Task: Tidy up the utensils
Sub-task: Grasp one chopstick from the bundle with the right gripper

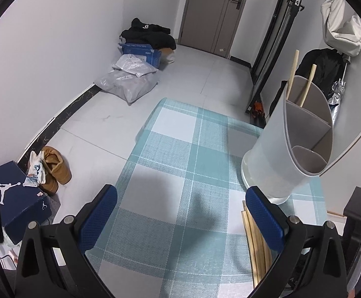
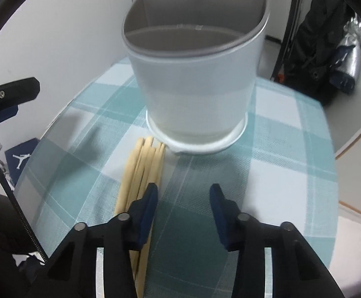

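Left view: teal checked worktop over a tiled floor, shoebox left of the wide-open, empty left gripper; the utensil holder stood ahead-right. Right view: right gripper tilted down, jaws apart gripping nothing, chopsticks beside its left jaw.

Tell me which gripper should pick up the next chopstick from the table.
Right, probably. The right gripper hangs open just beside the chopsticks, with the holder straight ahead. The left gripper is open over bare tablecloth, the bundle off to its side.
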The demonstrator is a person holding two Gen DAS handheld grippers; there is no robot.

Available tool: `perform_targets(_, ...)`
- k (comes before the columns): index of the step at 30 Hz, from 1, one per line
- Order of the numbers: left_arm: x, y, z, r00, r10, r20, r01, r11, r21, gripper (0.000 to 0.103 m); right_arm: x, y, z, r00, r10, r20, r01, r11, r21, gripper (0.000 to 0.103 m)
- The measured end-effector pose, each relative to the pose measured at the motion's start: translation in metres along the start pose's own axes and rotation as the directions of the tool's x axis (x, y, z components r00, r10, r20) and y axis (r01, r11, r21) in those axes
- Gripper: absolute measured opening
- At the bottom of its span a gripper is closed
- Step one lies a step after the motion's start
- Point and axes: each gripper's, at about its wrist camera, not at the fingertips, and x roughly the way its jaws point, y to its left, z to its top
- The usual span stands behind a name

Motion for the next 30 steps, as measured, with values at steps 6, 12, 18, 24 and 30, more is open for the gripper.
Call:
perform_targets(6,0.002,0.004,0.001,1.0,0.003,-0.013,-0.003,1.0,-0.014,0.102,-0.007,0.007,0.002,0.999,0.008,0.046,-0.007,1.0,-0.02,0.038)
perform_targets(12,0.005,0.004,0.001,1.0,0.015,-0.019,-0.015,1.0,-0.013,0.102,-0.007,0.009,0.003,0.996,0.066,0.053,-0.066,0.998,-0.012,0.038)
perform_targets(18,0.005,0.006,0.001,1.0,0.017,-0.02,-0.018,1.0,-0.012,0.102,0.002,0.017,0.002,0.998,0.067,0.016,-0.067,0.997,-0.03,0.029)
perform_targets(24,0.008,0.008,0.0,0.999,0.025,-0.032,-0.026,1.0,-0.015,0.102,0.003,0.011,0.003,0.993,0.115,0.014,-0.115,0.993,0.014,0.006)
perform_targets(30,0.011,0.003,-0.002,0.999,0.031,-0.042,-0.031,1.0,-0.003,0.102,-0.003,0.002,0.004,0.988,0.153,0.031,-0.154,0.986,0.054,0.005)
